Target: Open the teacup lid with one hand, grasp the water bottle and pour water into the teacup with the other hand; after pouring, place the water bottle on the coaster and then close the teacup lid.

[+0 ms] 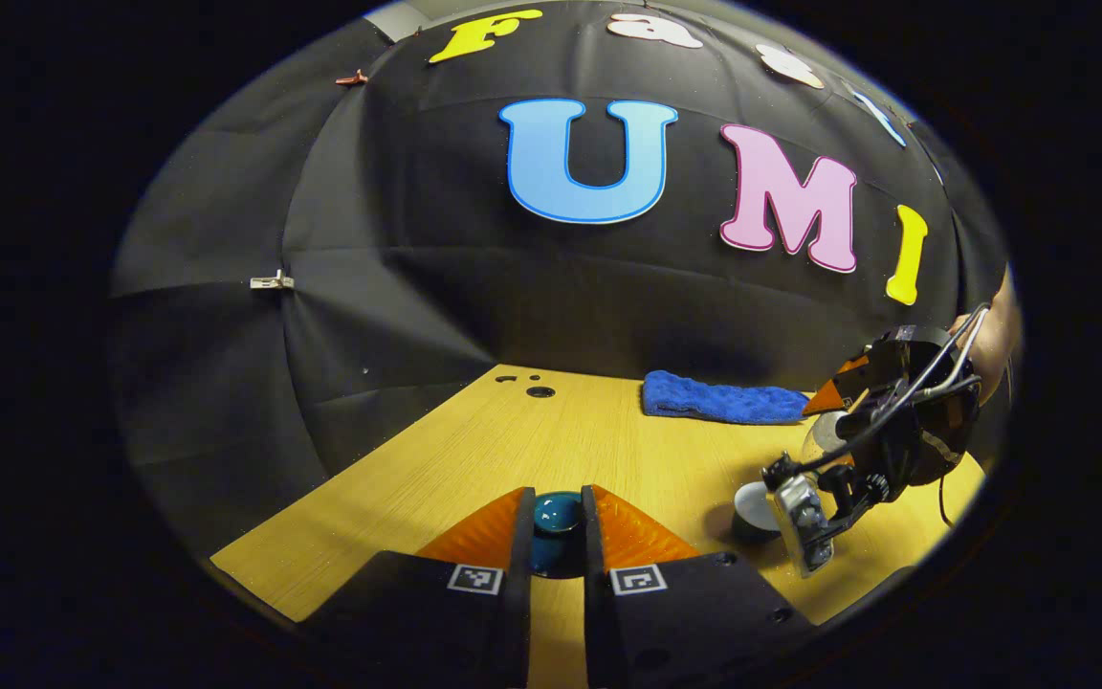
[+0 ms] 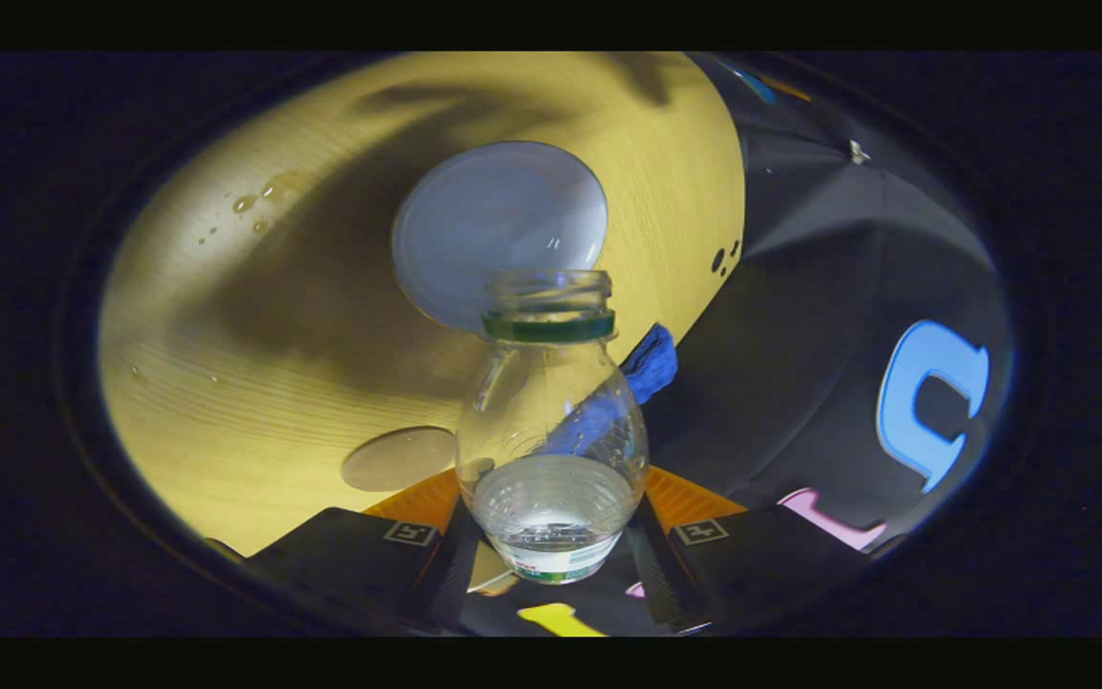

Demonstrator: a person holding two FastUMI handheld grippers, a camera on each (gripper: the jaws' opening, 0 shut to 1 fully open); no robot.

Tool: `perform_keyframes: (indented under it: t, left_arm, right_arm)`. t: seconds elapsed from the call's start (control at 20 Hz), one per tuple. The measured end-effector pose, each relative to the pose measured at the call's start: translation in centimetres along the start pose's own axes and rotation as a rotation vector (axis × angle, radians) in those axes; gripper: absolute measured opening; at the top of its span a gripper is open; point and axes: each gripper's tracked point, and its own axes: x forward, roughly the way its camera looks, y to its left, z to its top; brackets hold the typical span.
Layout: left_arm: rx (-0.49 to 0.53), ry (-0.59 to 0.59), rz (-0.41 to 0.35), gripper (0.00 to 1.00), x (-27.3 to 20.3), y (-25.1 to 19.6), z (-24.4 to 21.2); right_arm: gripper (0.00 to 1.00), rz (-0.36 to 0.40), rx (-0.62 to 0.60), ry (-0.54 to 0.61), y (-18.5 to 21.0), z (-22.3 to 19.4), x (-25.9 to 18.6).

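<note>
In the left gripper view, the left hand-held gripper has its two fingers drawn close together on the round knob of a dark teal glazed teacup lid, one finger pressing each side, above the pale wooden surface. To the right, a person's hand holds the right hand-held gripper, tipped downward over a dark teacup with a pale inside standing on the surface. A crumpled blue cloth lies at the back of the surface, next to the black booth wall. Two small dark holes mark the wood near the far edge.

In the right gripper view, the right hand-held gripper clamps the body of a clear plastic water bottle with a green neck ring, both fingers against its sides. The bottle is uncapped, its open mouth pointing toward the teacup, whose pale round interior lies just beyond the neck. A little water sits in the bottle by the fingers. A flat round tan coaster rests on the surface near the bottle's left, and a few droplets lie on the wood farther off.
</note>
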Motion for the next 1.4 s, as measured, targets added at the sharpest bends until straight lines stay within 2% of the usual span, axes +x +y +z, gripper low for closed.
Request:
perform_keyframes:
  t: [0.05, 0.1, 0.4, 0.6, 0.7, 0.75, 0.8, 0.9, 1.0, 1.15, 1.2, 1.25, 1.3, 1.4]
  left_arm:
    - [-0.011, 0.001, -0.003, 0.27, 0.0, -0.3, 0.3]
    - [-0.023, -0.001, -0.004, 0.27, 0.0, -0.6, 0.6]
    - [0.005, 0.002, -0.028, 0.27, -0.1, -3.2, 2.7]
    - [0.038, 0.012, -0.044, 0.27, -0.1, -5.6, 4.0]
    - [0.055, 0.014, -0.053, 0.27, 0.0, -6.8, 4.6]
    - [0.062, 0.013, -0.058, 0.3, 0.1, -7.4, 5.0]
    - [0.071, 0.01, -0.057, 0.27, 0.1, -7.9, 5.4]
    - [0.079, 0.012, -0.056, 0.27, 0.2, -8.6, 5.9]
    - [0.092, 0.004, -0.058, 0.27, 0.1, -9.2, 6.3]
    - [0.117, -0.007, -0.064, 0.27, 0.0, -9.9, 6.4]
    - [0.124, -0.007, -0.065, 0.23, 0.1, -10.1, 6.2]
    - [0.128, -0.005, -0.064, 0.27, 0.2, -10.2, 6.1]
    - [0.129, -0.007, -0.065, 0.27, 0.3, -10.5, 5.9]
    - [0.134, -0.023, -0.066, 0.27, 0.5, -11.0, 5.5]
  right_arm:
    - [0.7, 0.012, 0.052, 0.0, 0.3, -0.2, -0.1]
    - [0.74, 0.031, 0.113, 0.001, 0.7, -0.6, -0.1]
    - [0.74, 0.18, 0.603, 0.028, 2.2, -1.8, 0.6]
    - [0.71, 0.232, 0.912, 0.023, 2.8, -2.1, 0.8]
    - [0.74, 0.249, 1.065, 0.001, 2.9, -2.0, 0.8]
    - [0.75, 0.262, 1.155, -0.032, 2.8, -1.6, 0.7]
    - [0.75, 0.258, 1.286, -0.077, 2.1, -1.4, 0.6]
    - [0.75, 0.243, 1.51, -0.159, 0.7, -1.2, 0.1]
    - [0.75, 0.206, 1.661, -0.212, -0.6, -1.7, -0.2]
    - [0.75, 0.087, 1.809, -0.287, -2.6, -2.3, -1.3]
    - [0.75, 0.056, 1.845, -0.319, -3.4, -2.3, -1.8]
    - [0.71, 0.023, 1.876, -0.344, -3.9, -2.4, -2.1]
    - [0.75, -0.004, 1.905, -0.371, -4.1, -2.2, -2.3]
    - [0.74, -0.036, 1.948, -0.404, -3.8, -1.5, -1.1]
